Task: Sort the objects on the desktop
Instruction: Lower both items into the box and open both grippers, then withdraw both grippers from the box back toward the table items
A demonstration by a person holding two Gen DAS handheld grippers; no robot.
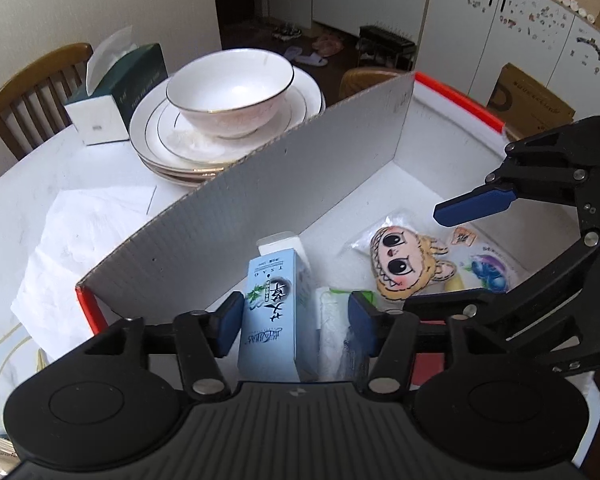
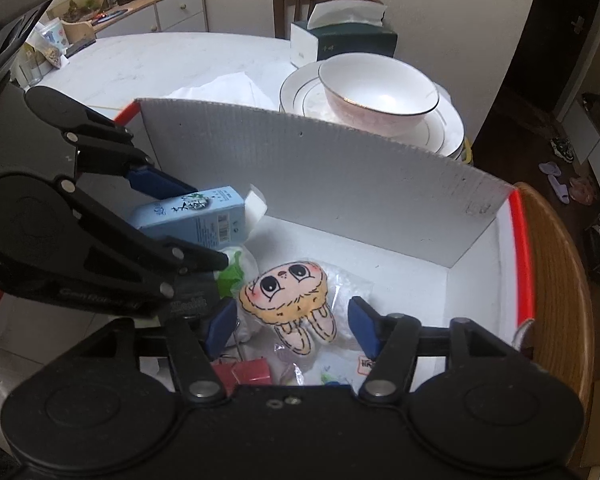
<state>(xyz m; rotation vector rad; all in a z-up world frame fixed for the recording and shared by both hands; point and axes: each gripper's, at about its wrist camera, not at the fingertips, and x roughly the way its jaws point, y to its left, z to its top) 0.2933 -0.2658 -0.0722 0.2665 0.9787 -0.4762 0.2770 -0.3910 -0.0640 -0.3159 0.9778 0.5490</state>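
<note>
Blue and white, the carton [image 1: 274,312] leans on the grey wall of the storage box [image 1: 260,184], with the left gripper [image 1: 296,320] around it, jaws part open and pads not clearly squeezing. It could slide down flat or tip onto the white packet [image 1: 336,328] at its 3 o'clock, because nothing holds it up. The right gripper [image 2: 294,322] sits with jaws apart over the bagged plush doll [image 2: 296,300], holding nothing. The two grippers are close, so they might bump. At 12 o'clock past the wall, the bowl [image 2: 380,88] on stacked plates [image 2: 440,128] could get knocked.
</note>
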